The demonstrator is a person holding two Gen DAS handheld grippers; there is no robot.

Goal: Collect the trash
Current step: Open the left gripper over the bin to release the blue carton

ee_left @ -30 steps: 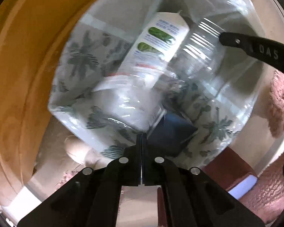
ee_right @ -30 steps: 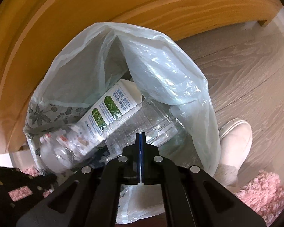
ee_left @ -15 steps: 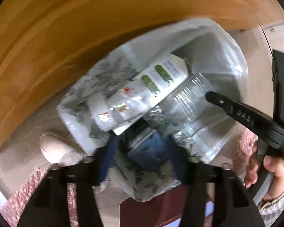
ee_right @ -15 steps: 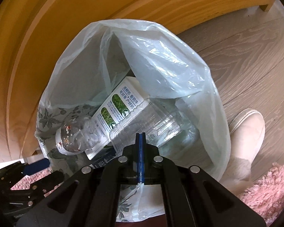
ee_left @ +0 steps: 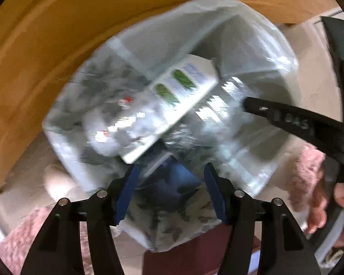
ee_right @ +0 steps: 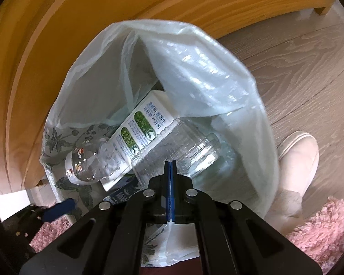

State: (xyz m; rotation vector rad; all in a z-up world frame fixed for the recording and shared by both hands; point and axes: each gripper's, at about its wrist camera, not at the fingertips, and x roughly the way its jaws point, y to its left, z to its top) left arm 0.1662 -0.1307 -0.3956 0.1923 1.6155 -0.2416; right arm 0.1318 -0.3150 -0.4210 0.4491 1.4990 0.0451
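Left gripper is held over the bag, jaws apart, nothing gripped. Right gripper jaws are closed, pinching the bag's rim; carton and bottles seen inside.

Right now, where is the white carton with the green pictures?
In the right wrist view the white carton lies slanted inside the trash bag, between two clear plastic bottles, just ahead of the right claw.

Grey wood-grain floor carries the bag. A pink rug and a pale slipper lie beside it.
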